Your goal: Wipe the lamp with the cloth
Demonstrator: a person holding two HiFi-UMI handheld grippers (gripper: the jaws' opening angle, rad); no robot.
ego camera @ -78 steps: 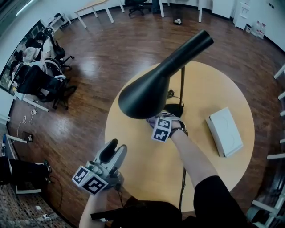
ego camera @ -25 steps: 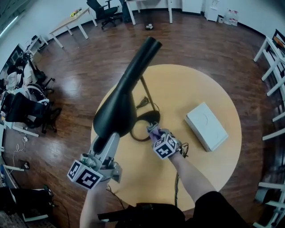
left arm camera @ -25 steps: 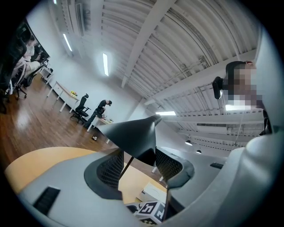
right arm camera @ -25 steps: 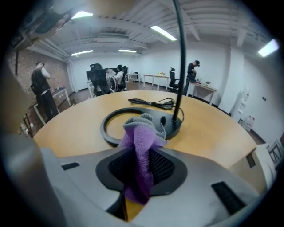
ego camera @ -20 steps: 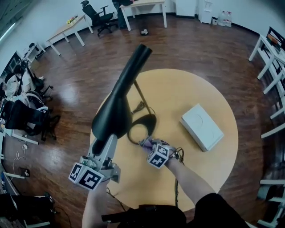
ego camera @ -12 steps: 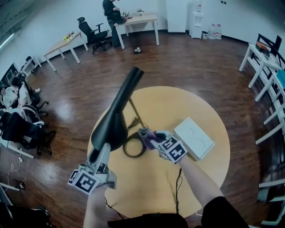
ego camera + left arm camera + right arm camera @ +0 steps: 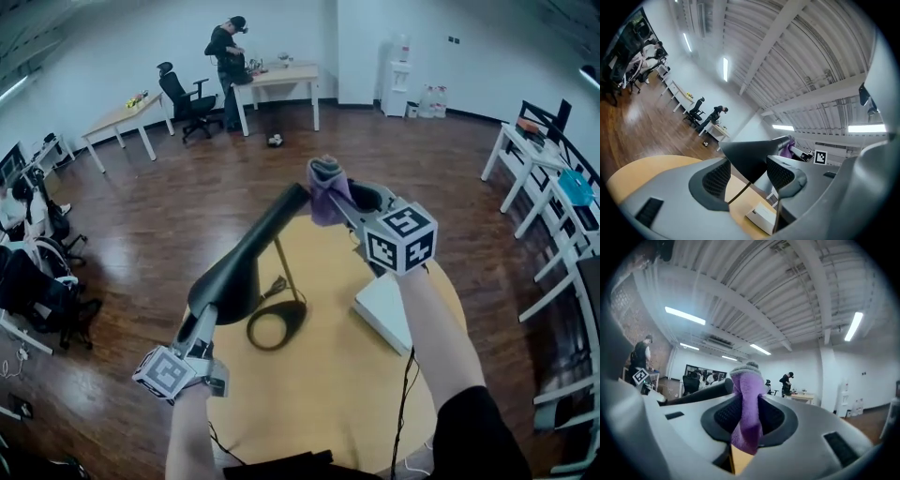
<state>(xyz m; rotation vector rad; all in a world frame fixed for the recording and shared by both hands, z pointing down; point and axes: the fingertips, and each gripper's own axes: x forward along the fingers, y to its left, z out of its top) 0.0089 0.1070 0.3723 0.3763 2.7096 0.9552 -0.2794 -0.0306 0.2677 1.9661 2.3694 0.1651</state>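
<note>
A black lamp [image 7: 246, 264] stands on the round yellow table [image 7: 309, 403], its cone shade tilted up to the right above the base ring [image 7: 278, 324]. My left gripper [image 7: 201, 321] sits at the shade's wide lower end. In the left gripper view the shade's rim [image 7: 749, 157] lies between the jaws of the left gripper [image 7: 749, 177], which have just been opening. My right gripper [image 7: 339, 201] is raised to the shade's narrow top end, shut on a purple cloth [image 7: 324, 189]. The cloth [image 7: 747, 404] hangs bunched between the right gripper's [image 7: 747, 423] pads, beside the dark lamp neck [image 7: 701, 392].
A white flat box [image 7: 384, 311] lies on the table to the right of the lamp base, and a cable runs off the front edge. Office chairs [image 7: 37, 281] stand at the left, white racks [image 7: 553, 187] at the right. A person [image 7: 227, 47] stands at a far desk.
My right gripper has lifted the cloth from table level beside the lamp base up to the narrow top end of the shade. The left gripper stays at the wide end.
</note>
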